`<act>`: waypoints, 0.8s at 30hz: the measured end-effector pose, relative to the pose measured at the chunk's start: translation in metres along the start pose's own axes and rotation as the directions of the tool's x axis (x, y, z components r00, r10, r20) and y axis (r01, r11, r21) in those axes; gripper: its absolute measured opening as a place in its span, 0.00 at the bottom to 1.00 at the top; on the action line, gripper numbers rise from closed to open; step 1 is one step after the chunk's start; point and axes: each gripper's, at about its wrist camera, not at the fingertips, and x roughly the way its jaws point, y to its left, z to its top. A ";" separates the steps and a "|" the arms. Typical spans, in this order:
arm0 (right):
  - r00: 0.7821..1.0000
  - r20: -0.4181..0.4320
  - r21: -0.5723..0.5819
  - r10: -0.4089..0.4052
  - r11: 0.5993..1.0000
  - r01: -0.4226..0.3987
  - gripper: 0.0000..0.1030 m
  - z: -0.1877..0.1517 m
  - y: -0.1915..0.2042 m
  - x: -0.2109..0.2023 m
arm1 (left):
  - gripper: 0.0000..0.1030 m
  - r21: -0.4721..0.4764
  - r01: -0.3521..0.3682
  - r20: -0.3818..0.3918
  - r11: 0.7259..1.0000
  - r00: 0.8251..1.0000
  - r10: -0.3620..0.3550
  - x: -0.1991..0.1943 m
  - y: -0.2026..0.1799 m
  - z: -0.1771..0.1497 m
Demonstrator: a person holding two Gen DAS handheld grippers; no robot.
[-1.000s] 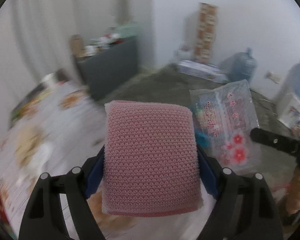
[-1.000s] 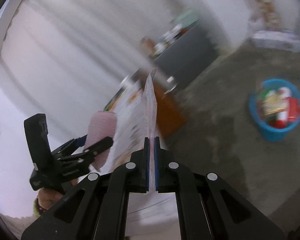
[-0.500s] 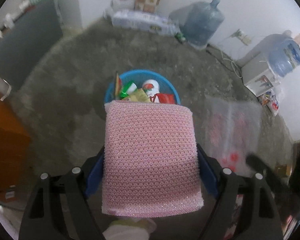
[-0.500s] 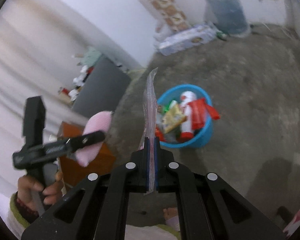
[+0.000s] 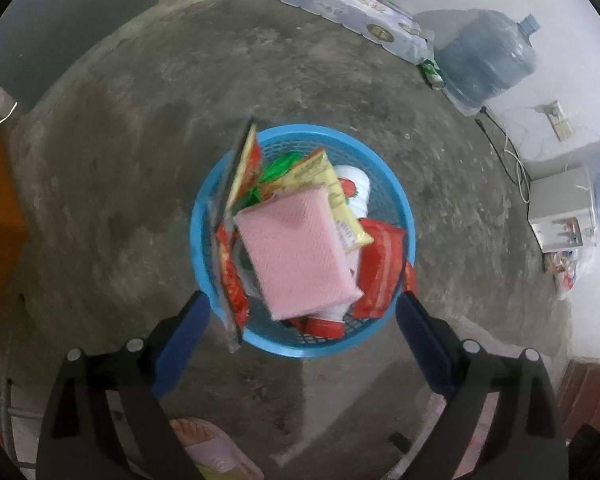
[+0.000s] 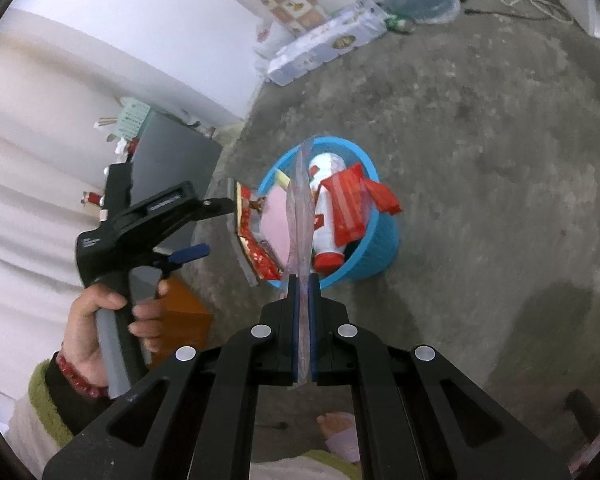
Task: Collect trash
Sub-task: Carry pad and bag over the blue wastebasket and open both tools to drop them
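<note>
Black grippers, blue-padded fingers [image 5: 182,338], green sleeve [image 6: 50,402].

One blue basket [image 5: 400,216] stands ahead of and between the spread left jaws. In it lies one pink sponge [image 5: 296,252], with one white bottle [image 6: 328,208] and at least three red wrappers around it; more may be hidden. One clear plastic bag [image 6: 300,216] sits pinched between the right jaws. Beyond the left jaws: two water jugs, one long wrapped pack [image 5: 352,12], one green can [image 5: 432,72]

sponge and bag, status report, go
Left gripper open, sponge in the bin. Right gripper shut on bag. Nothing blocking.
</note>
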 end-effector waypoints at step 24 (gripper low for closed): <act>0.985 -0.156 -0.284 -0.074 0.959 0.027 0.11 0.056 0.079 0.136 | 0.93 0.062 -0.008 0.282 0.998 0.959 -0.010 -0.288 0.144 -0.148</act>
